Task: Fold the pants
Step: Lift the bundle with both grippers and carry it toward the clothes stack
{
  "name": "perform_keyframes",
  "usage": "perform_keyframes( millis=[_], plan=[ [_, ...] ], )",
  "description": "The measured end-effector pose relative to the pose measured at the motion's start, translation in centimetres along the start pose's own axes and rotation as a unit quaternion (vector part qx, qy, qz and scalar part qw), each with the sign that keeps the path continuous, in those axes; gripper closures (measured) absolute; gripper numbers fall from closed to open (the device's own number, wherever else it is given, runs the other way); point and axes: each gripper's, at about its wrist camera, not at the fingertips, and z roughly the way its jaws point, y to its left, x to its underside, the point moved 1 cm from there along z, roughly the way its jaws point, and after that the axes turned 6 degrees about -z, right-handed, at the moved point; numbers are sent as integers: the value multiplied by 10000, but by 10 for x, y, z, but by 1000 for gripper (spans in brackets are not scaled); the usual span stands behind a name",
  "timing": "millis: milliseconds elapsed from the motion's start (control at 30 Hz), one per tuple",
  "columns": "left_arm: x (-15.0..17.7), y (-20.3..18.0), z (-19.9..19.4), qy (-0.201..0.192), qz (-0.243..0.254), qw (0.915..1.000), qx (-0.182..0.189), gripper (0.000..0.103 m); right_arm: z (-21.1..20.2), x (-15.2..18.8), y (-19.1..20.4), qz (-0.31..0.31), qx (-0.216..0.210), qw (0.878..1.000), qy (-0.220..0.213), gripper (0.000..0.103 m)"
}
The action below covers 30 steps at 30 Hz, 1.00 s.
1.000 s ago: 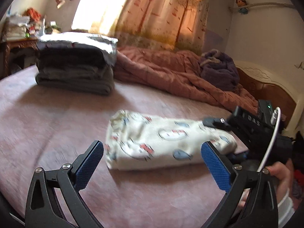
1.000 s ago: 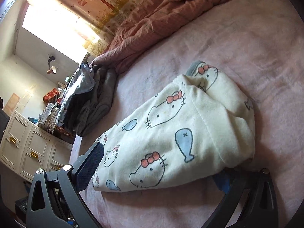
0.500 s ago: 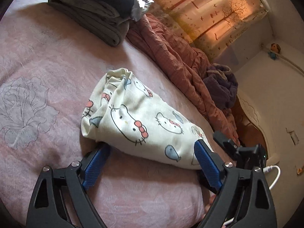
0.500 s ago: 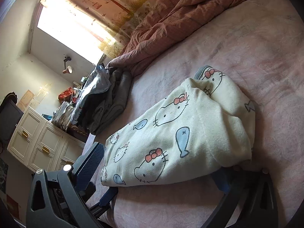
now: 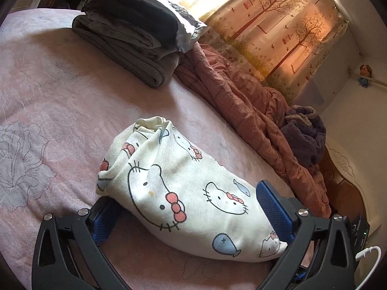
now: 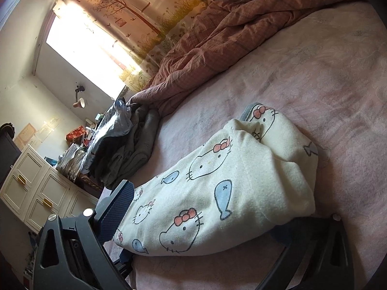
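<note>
now the folded pants (image 5: pixel 183 193) lie on the bed (image 5: pixel 60 101), between both wide-open grippers' fingers (image 5: pixel 272 211), left (image 5: pixel 186 220) just reopened, right (image 6: pixel 205 222) gripping nothing.

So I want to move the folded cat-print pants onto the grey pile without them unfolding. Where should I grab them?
Probably the two short ends of the pants at once, scooping low from each side. The bundle is long, soft and loosely rolled, so one middle pinch would let it sag open.
</note>
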Motion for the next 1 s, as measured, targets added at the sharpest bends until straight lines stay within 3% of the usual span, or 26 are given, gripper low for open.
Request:
perform_keyframes(
  millis=[100, 133, 167, 200, 233, 267, 333, 467, 567, 667, 733, 1000],
  plan=[
    [-7, 2, 3, -21, -91, 10000, 23, 1, 1, -2, -5, 5, 131, 9999, -44, 19],
    [-10, 4, 3, -48, -143, 9999, 38, 12, 1, -3, -9, 49, 146, 9999, -44, 27],
    [-12, 6, 3, -64, -187, 9998, 55, 51, 1, -5, -13, 106, 174, 9998, -35, 36],
    [-13, 9, 7, 2, -243, 9997, 67, 73, 2, -6, -16, 142, 208, 9997, -23, 41],
    [-14, 12, 10, 86, -264, 9996, 21, 83, 3, -6, -19, 158, 273, 9995, -2, 52],
    [-13, 12, 11, 97, -234, 9997, 17, 83, 4, -7, -20, 150, 299, 9994, 21, 63],
    [-9, 6, 5, -26, 57, 10000, -61, 83, 5, -8, -22, 98, 253, 9996, 79, 71],
    [-6, -16, -5, -177, 1062, 9937, -299, 83, 2, -8, -11, -348, 384, 9986, 72, 82],
    [-3, -29, -17, -426, 1813, 9820, -331, 83, -4, -8, 5, -937, 517, 9942, -63, 84],
    [1, -40, -39, -995, 2557, 9613, -244, 83, -13, -6, 26, -1588, 546, 9855, -240, 85],
    [2, -46, -48, -1169, 2864, 9505, -306, 83, -23, -5, 38, -1864, 487, 9803, -444, 85],
    [-16, -58, -85, -1648, 3157, 9343, -161, 83, -66, -3, 89, -2799, 437, 9521, -1148, 85]
  ],
)
